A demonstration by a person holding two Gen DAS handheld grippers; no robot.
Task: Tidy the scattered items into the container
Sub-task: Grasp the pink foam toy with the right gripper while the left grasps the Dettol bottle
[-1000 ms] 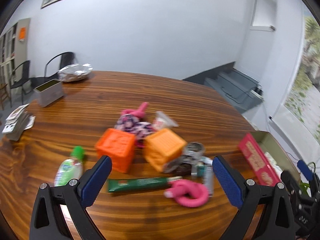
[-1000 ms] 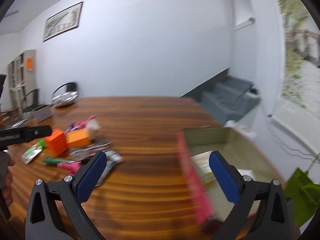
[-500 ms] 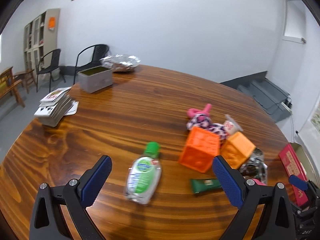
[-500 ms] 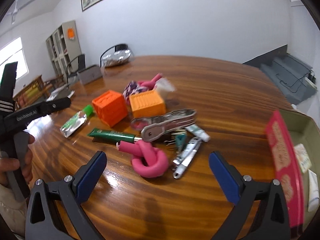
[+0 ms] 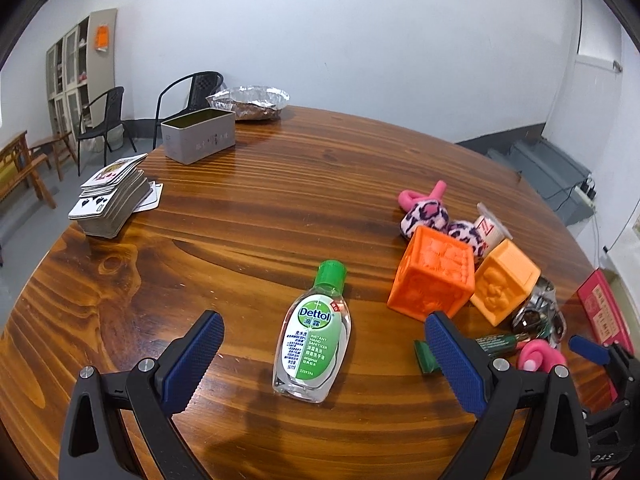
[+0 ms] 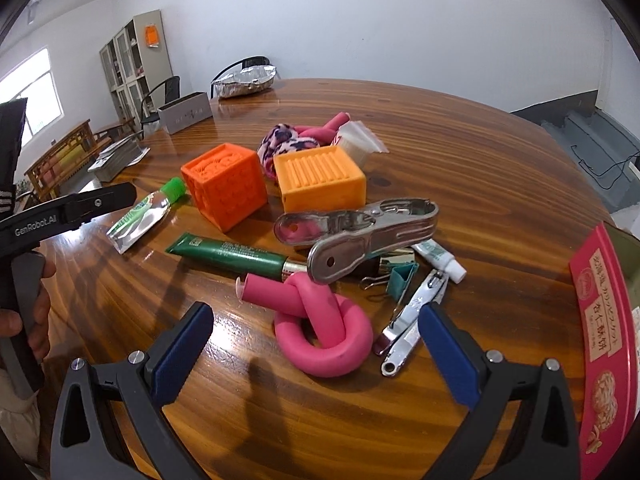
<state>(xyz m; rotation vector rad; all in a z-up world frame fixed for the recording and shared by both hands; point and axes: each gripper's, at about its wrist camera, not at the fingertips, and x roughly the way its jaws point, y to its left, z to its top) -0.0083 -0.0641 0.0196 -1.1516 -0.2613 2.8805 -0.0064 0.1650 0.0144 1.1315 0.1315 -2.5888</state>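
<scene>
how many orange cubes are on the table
2. The darker orange cube sits beside the sanitizer bottle; the lighter orange cube is right of it, behind the metal clip. None seems hidden.

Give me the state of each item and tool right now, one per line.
Left tool: open, empty.
Right tool: open, empty.
Clear Dettol sanitizer bottle with green cap: lying flat, capped.
Knotted pink foam tube: on table, ungrasped.
Large silver metal clip: shut.
Green tube: lying flat.
Red-sided cardboard box: open.
</scene>
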